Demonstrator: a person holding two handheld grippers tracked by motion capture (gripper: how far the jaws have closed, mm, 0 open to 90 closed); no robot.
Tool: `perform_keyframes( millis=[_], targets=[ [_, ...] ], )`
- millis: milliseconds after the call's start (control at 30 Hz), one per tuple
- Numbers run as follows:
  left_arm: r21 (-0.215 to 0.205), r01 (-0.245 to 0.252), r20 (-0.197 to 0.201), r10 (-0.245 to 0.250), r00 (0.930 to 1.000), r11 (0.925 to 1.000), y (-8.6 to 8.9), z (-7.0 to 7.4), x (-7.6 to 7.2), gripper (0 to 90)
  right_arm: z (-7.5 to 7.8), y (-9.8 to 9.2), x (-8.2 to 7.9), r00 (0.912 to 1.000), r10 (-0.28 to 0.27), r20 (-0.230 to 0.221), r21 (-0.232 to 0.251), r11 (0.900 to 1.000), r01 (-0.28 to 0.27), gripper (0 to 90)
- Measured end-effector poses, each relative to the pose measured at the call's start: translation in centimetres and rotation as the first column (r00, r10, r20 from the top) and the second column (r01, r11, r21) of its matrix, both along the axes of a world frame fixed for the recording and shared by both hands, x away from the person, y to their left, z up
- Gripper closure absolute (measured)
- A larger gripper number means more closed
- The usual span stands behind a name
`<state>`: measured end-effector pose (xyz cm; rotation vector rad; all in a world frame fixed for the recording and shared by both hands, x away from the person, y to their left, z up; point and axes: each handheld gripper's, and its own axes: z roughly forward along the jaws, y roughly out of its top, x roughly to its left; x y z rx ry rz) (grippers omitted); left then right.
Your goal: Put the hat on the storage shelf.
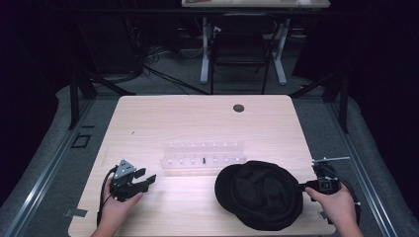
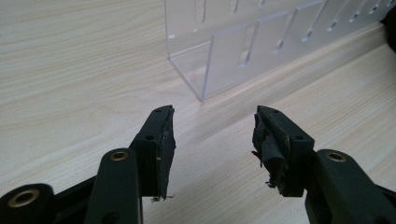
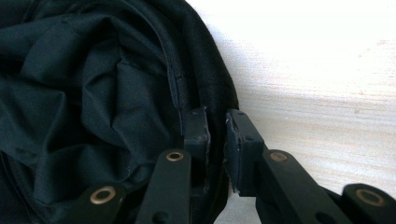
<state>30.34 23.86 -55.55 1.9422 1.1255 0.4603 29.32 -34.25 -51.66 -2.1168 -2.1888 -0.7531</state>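
A black fabric hat (image 1: 259, 194) lies open side up near the table's front right. In the right gripper view its dark lining and rim (image 3: 93, 93) take up the left half. My right gripper (image 1: 302, 187) reaches in from the right at the hat's edge. Its jaws (image 3: 217, 116) stand a little apart, with the rim running between them, and the pads do not visibly squeeze it. My left gripper (image 1: 146, 176) rests at the front left of the table. Its jaws (image 2: 213, 114) are wide open and empty, pointing toward a clear acrylic rack (image 2: 243, 51).
The clear slotted rack (image 1: 202, 153) stands at the table's middle, just behind the hat. A round cable hole (image 1: 238, 107) sits near the far edge of the light wooden table (image 1: 163, 118). A dark chair (image 1: 240, 49) and desk legs stand beyond.
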Motion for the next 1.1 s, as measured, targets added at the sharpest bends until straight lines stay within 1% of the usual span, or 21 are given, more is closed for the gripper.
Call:
perform_keyframes(
  millis=[100,167,200,233,267,300,333,433,500,533,567,600,733,767,800,833,900,967,1000,1067,1100],
  targets=[
    [0.000,0.000,0.001,0.000,1.0000,1.0000,0.0,0.0,0.0,48.2,-0.1,0.0,0.4,0.9999,-0.002,-0.013,0.009,1.000,0.002,78.2],
    [0.003,-0.001,-0.001,0.001,1.0000,1.0000,0.0,0.0,0.0,48.2,0.0,-0.4,0.8,0.9981,0.028,-0.055,0.013,1.000,-0.028,78.2],
    [0.002,-0.001,0.000,0.001,1.0000,1.0000,0.0,0.0,0.0,48.2,0.0,-0.4,0.8,0.9981,0.028,-0.055,0.013,1.000,-0.028,78.2],
    [0.002,-0.001,-0.001,0.002,1.0000,1.0000,0.0,0.0,0.0,48.2,-0.1,-0.3,0.9,0.9985,0.010,-0.053,0.027,1.000,-0.008,78.2],
    [0.003,-0.001,-0.001,0.001,1.0000,1.0000,0.0,0.0,0.0,48.2,-0.1,-0.4,1.0,0.9978,0.020,-0.063,0.033,0.999,-0.018,77.9],
    [0.003,-0.001,0.000,0.001,1.0000,1.0000,0.0,0.0,0.0,48.2,-0.1,-0.6,1.1,0.9959,0.035,-0.083,0.026,0.999,-0.033,77.2],
    [0.003,-0.001,0.000,0.001,1.0000,1.0000,0.0,0.0,0.0,48.2,-0.2,-0.5,1.3,0.9958,0.029,-0.087,0.036,0.999,-0.026,76.2],
    [0.004,-0.002,0.001,0.002,1.0000,1.0000,0.0,0.0,0.0,48.2,-0.4,-0.5,1.8,0.9897,0.060,-0.129,0.018,0.998,-0.059,74.8],
    [0.004,-0.003,0.001,0.003,1.0000,1.0000,0.0,0.0,0.0,48.2,-0.5,-0.4,1.9,0.9910,0.052,-0.123,0.021,0.999,-0.049,74.6],
    [0.006,-0.005,-0.001,0.005,1.0000,1.0000,0.0,0.0,0.0,48.2,-0.4,-0.5,2.0,0.9859,0.079,-0.147,0.015,0.997,-0.077,74.3],
    [0.006,-0.005,-0.001,0.005,1.0000,1.0000,0.0,0.0,0.0,48.2,-0.6,-0.5,2.1,0.9862,0.070,-0.150,0.021,0.997,-0.068,74.2],
    [0.006,-0.005,-0.002,0.005,1.0000,1.0000,0.0,0.0,0.0,48.2,-0.7,-0.6,2.2,0.9832,0.080,-0.164,0.016,0.997,-0.078,74.0],
    [0.007,-0.005,-0.002,0.005,1.0000,1.0000,0.0,0.0,0.0,48.2,-1.0,-0.3,2.4,0.9826,0.067,-0.173,0.025,0.998,-0.064,75.6],
    [0.008,-0.005,-0.002,0.005,1.0000,1.0000,0.0,0.0,0.0,48.2,-1.0,-0.4,2.6,0.9770,0.092,-0.192,0.014,0.996,-0.091,76.8],
    [0.008,-0.006,-0.002,0.006,1.0000,1.0000,0.0,0.0,0.0,48.2,-1.0,0.1,2.5,0.9837,0.030,-0.177,0.011,1.000,-0.028,78.1],
    [0.008,-0.006,-0.002,0.006,1.0000,0.9999,0.0,0.0,0.0,48.2,-1.0,-0.4,2.7,0.9733,0.105,-0.204,0.034,0.994,-0.100,79.9],
    [0.009,-0.006,-0.003,0.006,1.0000,0.9999,0.0,0.0,0.0,48.2,-1.0,-0.4,2.8,0.9711,0.109,-0.212,0.025,0.994,-0.106,81.1],
    [0.010,-0.006,-0.004,0.006,1.0000,0.9999,0.0,0.0,0.1,48.2,-1.2,-0.2,2.8,0.9768,0.085,-0.196,0.049,0.996,-0.077,81.4],
    [0.010,-0.006,-0.004,0.006,1.0000,0.9999,0.0,0.0,0.1,48.2,-1.2,-0.2,2.8,0.9768,0.085,-0.196,0.049,0.996,-0.077,81.4],
    [0.011,-0.006,-0.004,0.006,1.0000,0.9999,0.0,0.0,0.1,48.1,-1.0,-0.3,3.0,0.9695,0.110,-0.219,0.030,0.994,-0.106,80.4],
    [0.011,-0.006,-0.003,0.006,1.0000,0.9999,0.0,0.0,0.1,48.1,-1.1,-0.3,3.0,0.9705,0.105,-0.217,0.031,0.994,-0.101,80.1]
  ],
)
